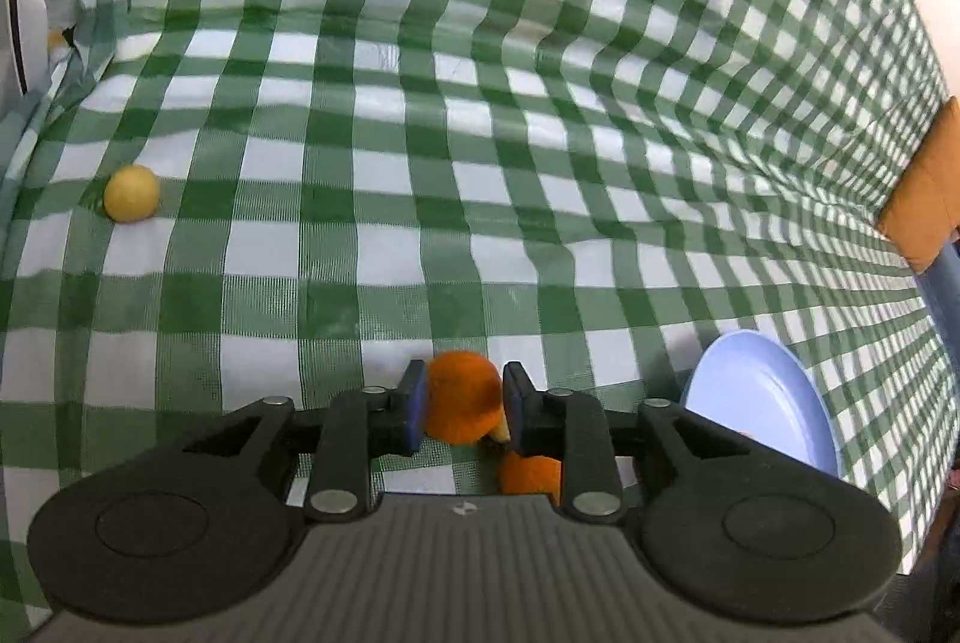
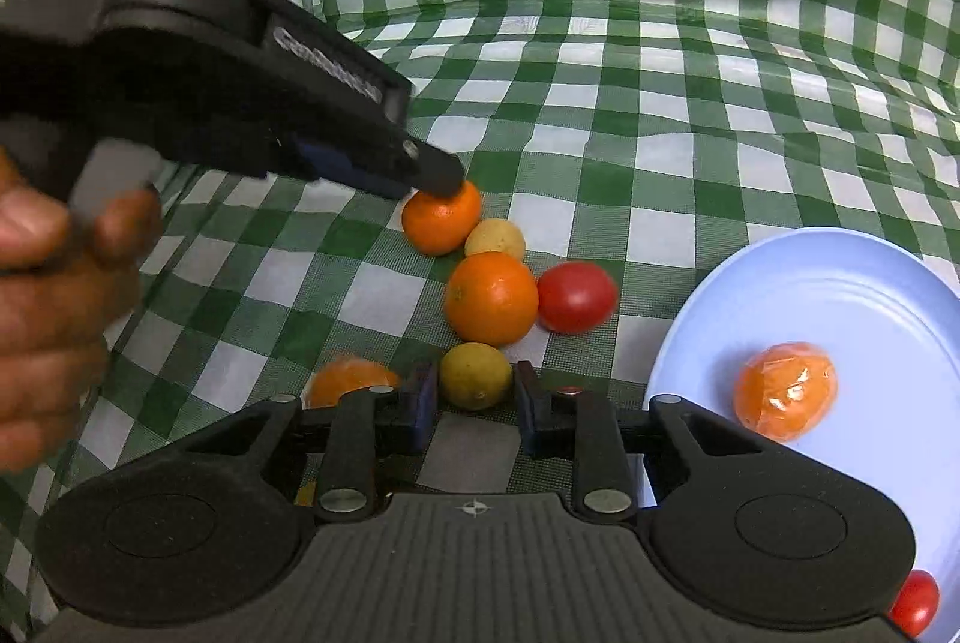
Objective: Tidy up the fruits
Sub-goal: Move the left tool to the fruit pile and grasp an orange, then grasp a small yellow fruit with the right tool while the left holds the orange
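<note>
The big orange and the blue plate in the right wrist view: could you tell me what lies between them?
A red tomato lies there, touching the big orange; bare checked cloth separates it from the blue plate.

fruits (image 2: pixel 491 298): loose cluster on cloth | wrapped orange (image 2: pixel 785 391): on blue plate (image 2: pixel 840 283)

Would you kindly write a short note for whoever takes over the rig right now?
Left claw: open, straddling a small orange on the cloth.
Right claw: shut on a lemon resting on the cloth.
Done: plate holds a wrapped orange and a small tomato.
Left: big orange, big tomato, pale fruit, half-hidden orange and a stray yellow fruit, all off the plate.
</note>
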Motion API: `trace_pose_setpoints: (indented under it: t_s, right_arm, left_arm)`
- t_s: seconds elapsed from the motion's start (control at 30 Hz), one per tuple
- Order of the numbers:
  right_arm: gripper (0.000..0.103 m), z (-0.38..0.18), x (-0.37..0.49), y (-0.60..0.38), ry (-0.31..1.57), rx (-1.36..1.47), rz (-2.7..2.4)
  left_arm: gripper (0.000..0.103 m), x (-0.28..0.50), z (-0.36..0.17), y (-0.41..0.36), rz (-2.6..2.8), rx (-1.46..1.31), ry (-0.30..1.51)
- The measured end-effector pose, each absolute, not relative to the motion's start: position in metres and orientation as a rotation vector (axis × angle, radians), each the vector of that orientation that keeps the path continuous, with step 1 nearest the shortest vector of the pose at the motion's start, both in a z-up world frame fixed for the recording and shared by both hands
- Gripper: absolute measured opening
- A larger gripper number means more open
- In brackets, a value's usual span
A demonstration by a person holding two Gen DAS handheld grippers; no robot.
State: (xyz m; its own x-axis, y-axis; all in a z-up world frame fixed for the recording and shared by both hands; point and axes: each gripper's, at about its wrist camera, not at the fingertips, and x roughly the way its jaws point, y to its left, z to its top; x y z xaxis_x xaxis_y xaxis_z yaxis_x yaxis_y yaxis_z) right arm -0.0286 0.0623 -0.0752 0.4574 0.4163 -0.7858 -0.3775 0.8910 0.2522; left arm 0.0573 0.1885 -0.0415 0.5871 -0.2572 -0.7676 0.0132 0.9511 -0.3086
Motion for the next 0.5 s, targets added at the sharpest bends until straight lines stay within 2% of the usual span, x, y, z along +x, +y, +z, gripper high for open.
trace_pose_setpoints:
  t_s: [0.13, 0.23, 0.3, 0.5]
  right_arm:
    - [0.028, -0.072, -0.029, 0.058, 0.968, 0.058, 0.478]
    - [0.028, -0.071, -0.029, 0.057, 0.964, 0.058, 0.479]
    - [0.028, -0.071, -0.029, 0.056, 0.964, 0.052, 0.476]
    - [0.028, -0.069, -0.030, 0.057, 0.965, 0.038, 0.459]
  left_arm:
    - [0.039, 0.060, -0.046, 0.184, -0.153, -0.285, 0.957]
    - [0.039, 0.064, -0.050, 0.181, -0.151, -0.260, 0.986]
    - [0.034, 0.064, -0.048, 0.184, -0.137, -0.267, 0.982]
    - [0.034, 0.065, -0.036, 0.193, -0.045, -0.221, 0.944]
